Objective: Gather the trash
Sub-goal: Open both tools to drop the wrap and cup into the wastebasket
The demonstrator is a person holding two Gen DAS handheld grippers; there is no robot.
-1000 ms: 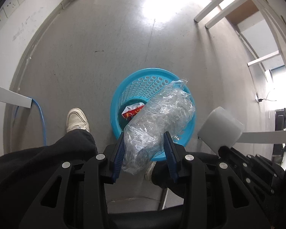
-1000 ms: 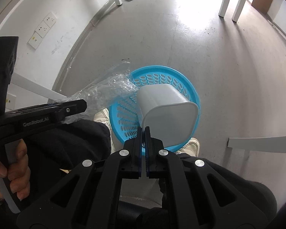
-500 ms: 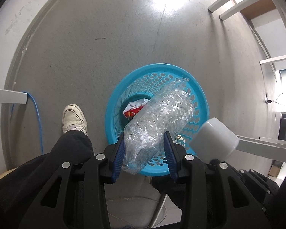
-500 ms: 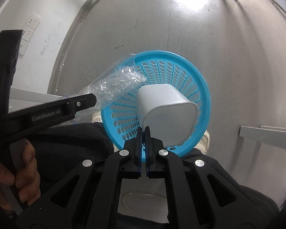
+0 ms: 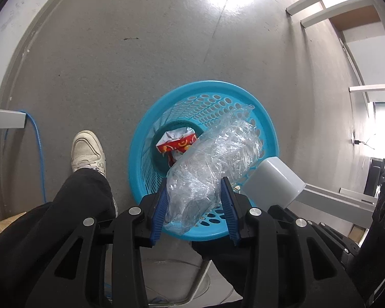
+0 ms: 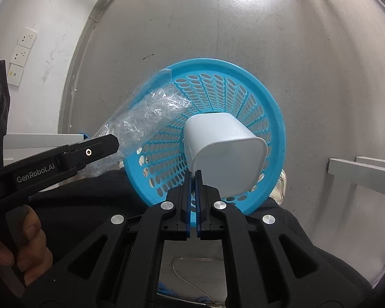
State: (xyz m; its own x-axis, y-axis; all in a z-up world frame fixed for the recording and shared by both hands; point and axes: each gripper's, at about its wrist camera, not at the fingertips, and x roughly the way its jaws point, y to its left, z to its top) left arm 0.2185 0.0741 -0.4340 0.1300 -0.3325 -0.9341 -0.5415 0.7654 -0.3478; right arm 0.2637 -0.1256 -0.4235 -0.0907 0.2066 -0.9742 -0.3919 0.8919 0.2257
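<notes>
A blue perforated basket [image 5: 210,85] stands on the grey floor, with a red and white wrapper [image 5: 178,145] lying at its bottom. My left gripper [image 5: 194,179] is shut on a crumpled clear plastic bag [image 5: 213,164], which hangs over the basket's near side. In the right wrist view my right gripper [image 6: 193,172] is shut on the rim of a white plastic cup [image 6: 225,154], tilted above the basket [image 6: 205,62]. The clear plastic bag [image 6: 151,115] reaches in from the left, over the rim. The cup [image 5: 274,182] also shows at the left view's right side.
A person's white shoe [image 5: 87,151] and dark trouser leg stand left of the basket. A blue cable [image 5: 38,148] runs along the wall. White furniture legs [image 5: 320,2] are far right, wall sockets [image 6: 23,48] on the left wall, and a white bar [image 6: 359,172] at right.
Both grippers have sunk toward the basket, which now looks larger and more centred. The bag and the cup stay gripped as before.
</notes>
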